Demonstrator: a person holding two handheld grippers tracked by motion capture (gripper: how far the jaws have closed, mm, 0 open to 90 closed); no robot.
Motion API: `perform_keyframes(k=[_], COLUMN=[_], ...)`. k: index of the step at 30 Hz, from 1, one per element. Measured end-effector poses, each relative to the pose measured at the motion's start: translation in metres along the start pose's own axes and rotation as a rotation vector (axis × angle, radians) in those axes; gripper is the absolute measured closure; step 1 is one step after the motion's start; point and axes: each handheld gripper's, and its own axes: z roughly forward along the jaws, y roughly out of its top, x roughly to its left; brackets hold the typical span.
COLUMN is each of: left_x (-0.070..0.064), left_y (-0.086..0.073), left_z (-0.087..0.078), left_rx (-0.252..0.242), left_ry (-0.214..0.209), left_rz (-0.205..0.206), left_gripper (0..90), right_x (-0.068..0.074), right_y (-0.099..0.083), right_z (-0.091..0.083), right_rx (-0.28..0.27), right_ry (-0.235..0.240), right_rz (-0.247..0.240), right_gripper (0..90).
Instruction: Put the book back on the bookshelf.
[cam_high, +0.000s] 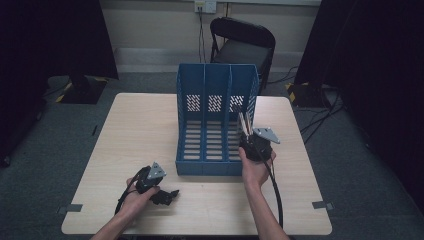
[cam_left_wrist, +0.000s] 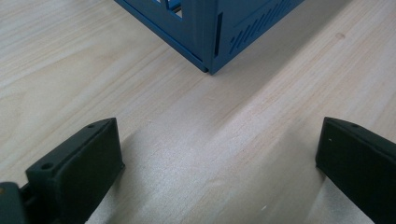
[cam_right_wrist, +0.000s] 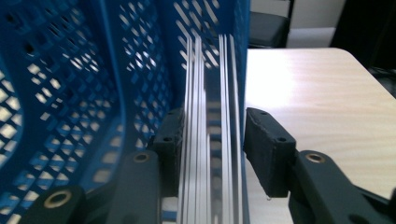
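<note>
We see a black folding chair (cam_high: 243, 44) at twelve o'clock against a pale wall (cam_high: 150, 22), grey carpet (cam_high: 65, 130), and black curtains (cam_high: 50, 35) at both sides.

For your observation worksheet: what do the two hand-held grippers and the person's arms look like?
Each black hand-held gripper, left and right, carries a grey three-cornered plate and trails a black cable. The blocky black jaws have small screw holes; brass-coloured rivets show on the right one's arms. Forearms are bare, without sleeves.

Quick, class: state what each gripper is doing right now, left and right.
Left gripper: open, empty, over the table.
Right gripper: jaws around a thin stack of sheets at the blue file rack; grip cannot be told.
</note>
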Motion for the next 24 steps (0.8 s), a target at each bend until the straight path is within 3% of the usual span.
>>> perform_keyframes(k=[12,20,24], left_x=[0.001,0.003,0.005], left_y=[0.001,0.0,-0.001], left_z=[0.001,0.0,-0.001], left_rx=[-0.001,-0.001,0.0], left_ry=[-0.007,-0.002,0.005], left_rz=[0.002,0.001,-0.006], left_gripper=[0.0,0.0,0.0], right_x=[-0.004,-0.012,-0.015], right_y=[0.011,0.014,0.016], right_z=[-0.004,-0.01,-0.016], right_rx=[-0.011,0.014,0.031], right_ry=[0.099,0.233,0.261], right_rz=[-0.006,0.002,-0.031], right_gripper=[44.5,32.6,30.5])
